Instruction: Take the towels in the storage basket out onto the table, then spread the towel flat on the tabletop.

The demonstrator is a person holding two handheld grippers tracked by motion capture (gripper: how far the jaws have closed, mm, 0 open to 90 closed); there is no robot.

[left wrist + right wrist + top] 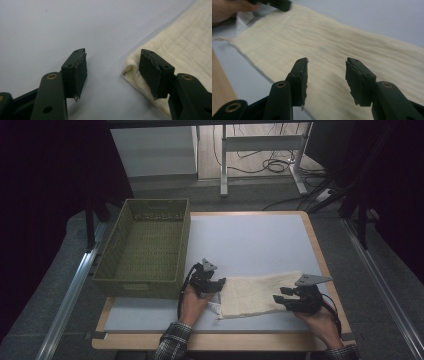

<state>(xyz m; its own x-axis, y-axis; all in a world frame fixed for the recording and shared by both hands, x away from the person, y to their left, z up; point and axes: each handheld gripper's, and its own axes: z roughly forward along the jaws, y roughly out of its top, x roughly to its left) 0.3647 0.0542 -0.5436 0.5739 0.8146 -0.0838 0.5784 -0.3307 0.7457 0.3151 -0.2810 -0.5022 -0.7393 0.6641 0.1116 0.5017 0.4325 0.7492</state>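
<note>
A cream folded cloth (257, 292) lies flat on the white table top (250, 245), near the front. My left gripper (218, 283) sits at the cloth's left end, open; in the left gripper view (113, 72) one jaw rests over the cloth's corner (130, 68) and the other over bare table, nothing pinched. My right gripper (279, 299) hovers over the cloth's right part, open; in the right gripper view (325, 80) the cloth (324, 45) spreads beneath the parted jaws. The other gripper (277, 3) and a hand show at that view's top left.
A green woven basket (145, 245), with nothing in it, stands at the table's left. The wooden table edge (215, 340) runs along the front. A desk frame and cables (270, 160) stand on the floor beyond the table.
</note>
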